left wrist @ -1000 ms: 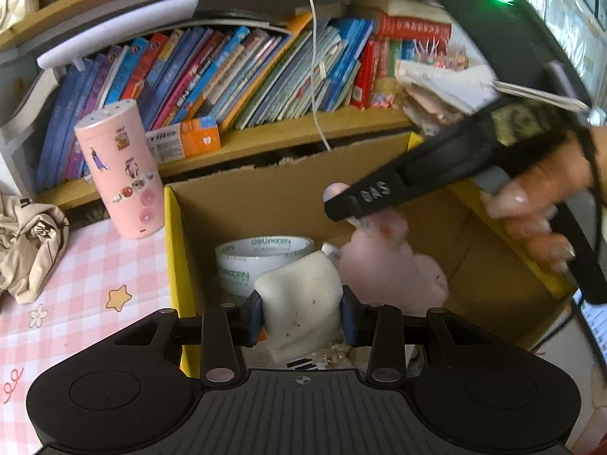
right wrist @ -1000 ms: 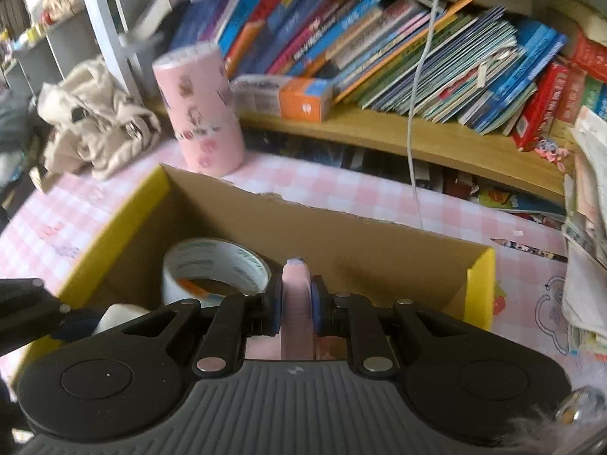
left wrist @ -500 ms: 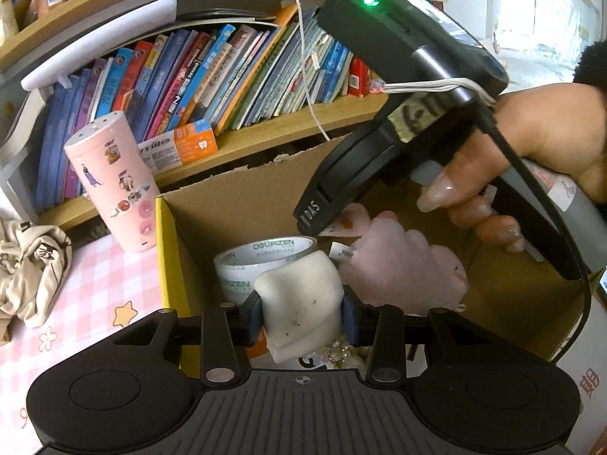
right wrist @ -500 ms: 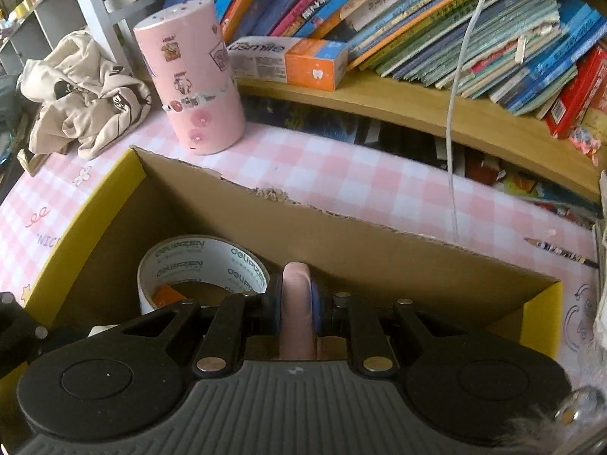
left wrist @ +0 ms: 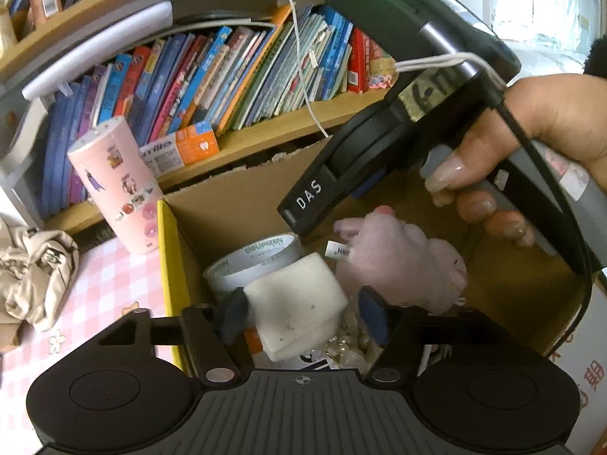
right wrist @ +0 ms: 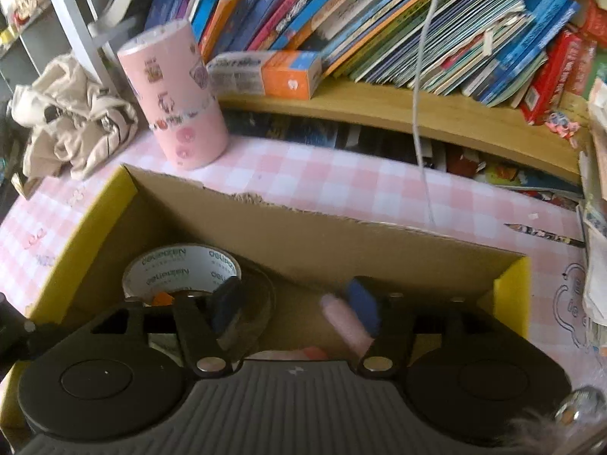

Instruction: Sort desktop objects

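The left tongs (left wrist: 303,313) are spreading over the box (left wrist: 169,265), letting go of the white sponge (left wrist: 296,303), which is leaning on the left pad above the tape roll (left wrist: 250,261). The right tongs (right wrist: 294,309) are spreading too, the pink toy (right wrist: 343,324) slipping off the right pad. Best to open fully, then lift straight up so neither piece is dragged out.

One open brown cardboard box with yellow edges (right wrist: 510,288) holds one roll of white printed tape (right wrist: 182,269) at its left, one white foam block (left wrist: 294,305) near the front, and one pink plush toy (left wrist: 402,261) to the right. One pink stickered cylinder (right wrist: 174,94) and one crumpled beige cloth (right wrist: 72,117) sit at far left; one orange-and-white carton (right wrist: 265,72) lies on the far shelf.
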Action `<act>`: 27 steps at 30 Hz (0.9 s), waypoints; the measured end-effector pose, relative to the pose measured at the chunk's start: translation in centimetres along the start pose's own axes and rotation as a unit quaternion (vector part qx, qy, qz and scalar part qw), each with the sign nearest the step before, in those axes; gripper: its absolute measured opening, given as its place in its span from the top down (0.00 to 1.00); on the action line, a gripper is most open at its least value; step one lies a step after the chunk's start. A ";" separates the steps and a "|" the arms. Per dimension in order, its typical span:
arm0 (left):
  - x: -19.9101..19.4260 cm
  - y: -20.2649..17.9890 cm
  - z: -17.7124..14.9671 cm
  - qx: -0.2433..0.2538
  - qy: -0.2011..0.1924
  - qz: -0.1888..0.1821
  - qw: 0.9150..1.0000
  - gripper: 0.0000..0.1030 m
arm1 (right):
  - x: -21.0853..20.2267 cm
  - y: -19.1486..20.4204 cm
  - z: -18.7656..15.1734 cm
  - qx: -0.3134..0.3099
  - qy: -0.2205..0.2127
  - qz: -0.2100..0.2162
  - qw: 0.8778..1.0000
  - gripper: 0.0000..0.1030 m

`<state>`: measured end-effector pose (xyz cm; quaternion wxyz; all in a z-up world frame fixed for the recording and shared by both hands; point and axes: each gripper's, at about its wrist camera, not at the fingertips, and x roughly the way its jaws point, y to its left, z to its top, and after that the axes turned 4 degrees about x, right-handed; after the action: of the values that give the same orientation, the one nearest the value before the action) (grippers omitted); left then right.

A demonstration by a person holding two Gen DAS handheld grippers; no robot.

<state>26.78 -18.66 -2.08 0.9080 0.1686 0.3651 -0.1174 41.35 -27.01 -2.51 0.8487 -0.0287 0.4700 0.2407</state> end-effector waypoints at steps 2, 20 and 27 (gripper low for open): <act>-0.6 -0.2 0.0 0.007 -0.013 0.012 1.000 0.19 | -0.8 0.1 -0.2 0.001 -0.010 -0.002 1.000 0.28; -9.0 1.0 -1.5 -0.034 -0.095 0.058 0.993 0.06 | -10.1 2.7 -4.3 0.008 -0.110 -0.017 0.994 0.15; -12.5 2.5 -4.0 -0.070 -0.110 0.080 0.988 0.06 | -13.3 4.1 -7.6 0.014 -0.135 -0.029 0.990 0.14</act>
<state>16.27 -13.68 4.53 0.9587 0.1192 0.2556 -0.0365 27.68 -30.53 4.79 0.9114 0.0024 0.3533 0.2111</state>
